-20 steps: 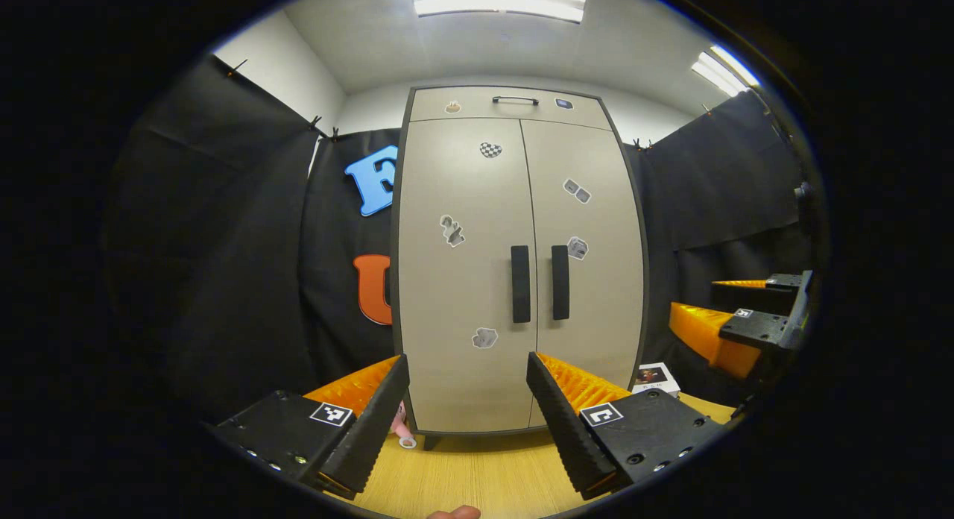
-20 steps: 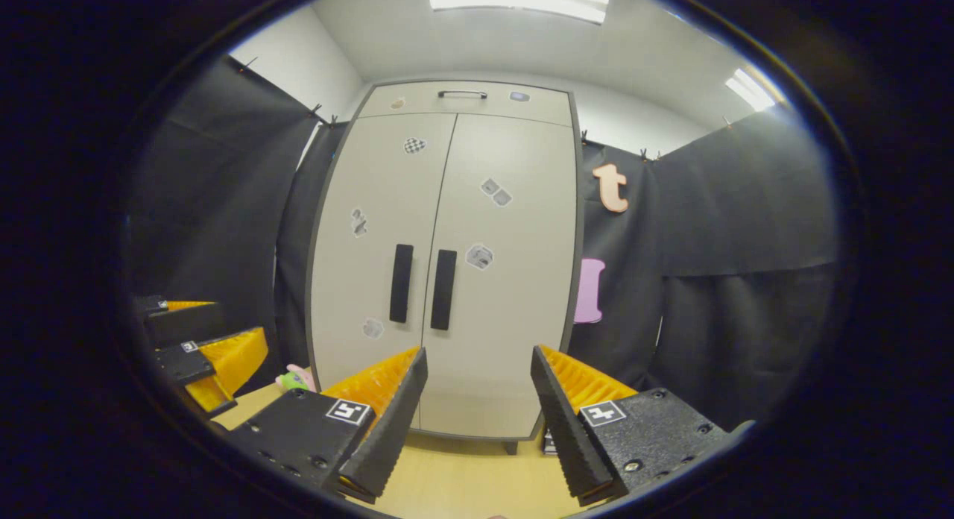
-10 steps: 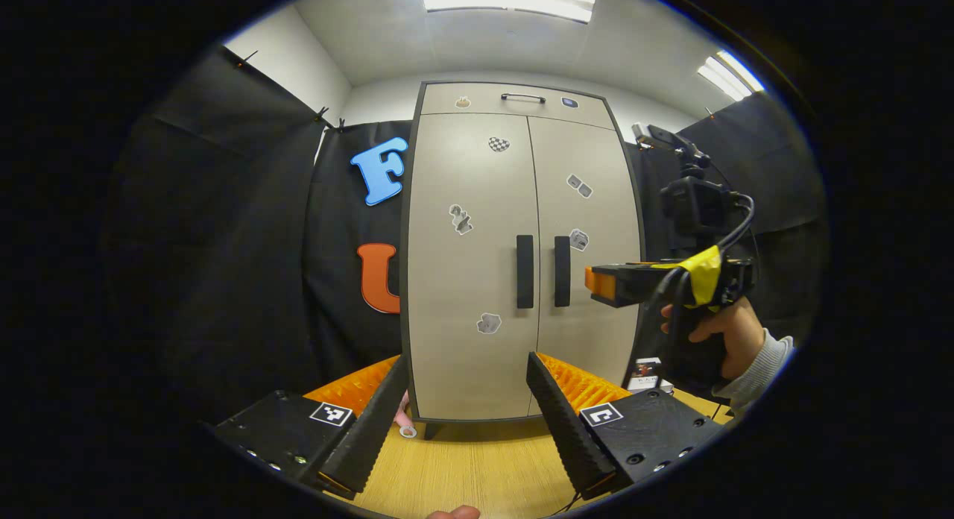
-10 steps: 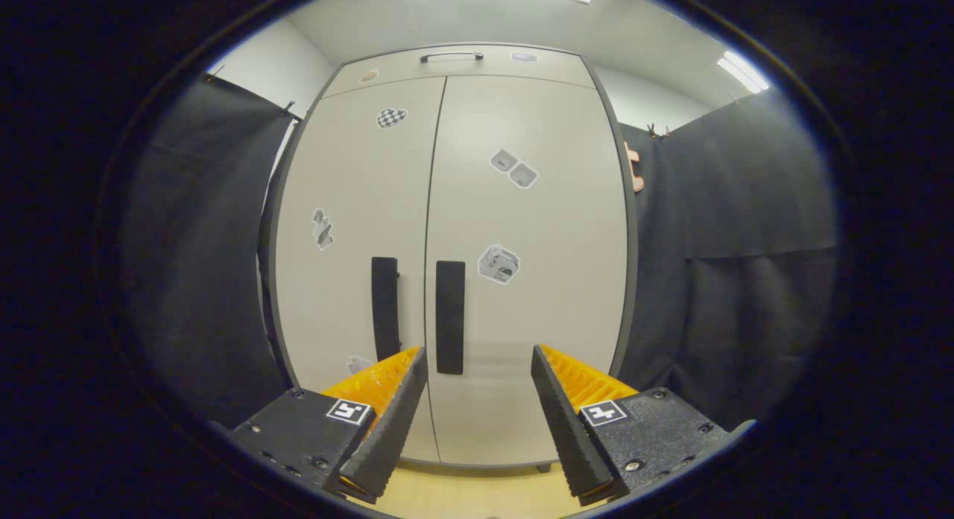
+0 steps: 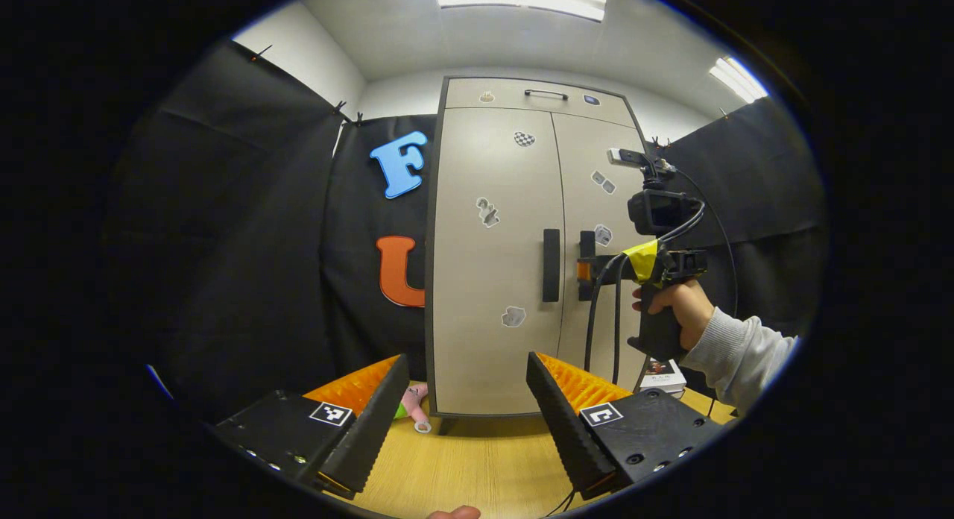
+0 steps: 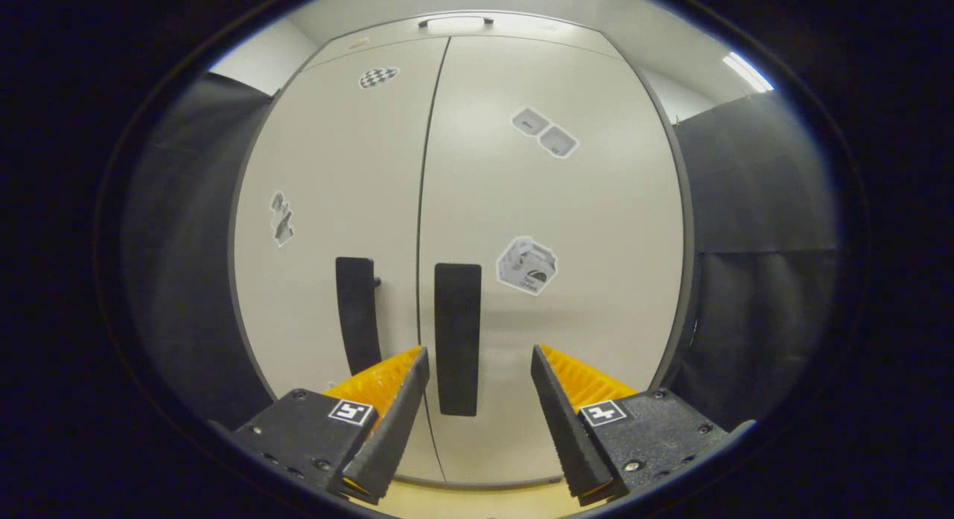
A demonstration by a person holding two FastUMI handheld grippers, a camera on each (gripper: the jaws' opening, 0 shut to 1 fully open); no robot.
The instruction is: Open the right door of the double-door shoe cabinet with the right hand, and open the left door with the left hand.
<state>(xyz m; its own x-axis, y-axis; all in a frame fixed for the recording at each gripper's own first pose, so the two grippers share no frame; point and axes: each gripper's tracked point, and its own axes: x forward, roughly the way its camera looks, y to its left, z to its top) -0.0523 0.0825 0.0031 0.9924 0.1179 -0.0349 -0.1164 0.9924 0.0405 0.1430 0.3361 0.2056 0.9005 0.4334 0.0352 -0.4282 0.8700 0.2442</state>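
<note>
- Left gripper, in the left gripper view, hangs released, its two fingers spread wide over the wooden table, well short of the shoe cabinet.
- Both cabinet doors are closed there; the left door handle and the right door handle stand upright on either side of the centre seam.
- Right gripper, held by a hand in a grey sleeve, reaches level to the right door handle; whether it touches, I cannot tell.
- A pink toy lies on the table at the cabinet's front left corner, and a small box by its right side.
- Right gripper, in the right gripper view, is released, fingers parted, close before the closed doors.
- Right door handle stands between the fingers, nearer the left one, ungripped; left door handle is beside it.
</note>
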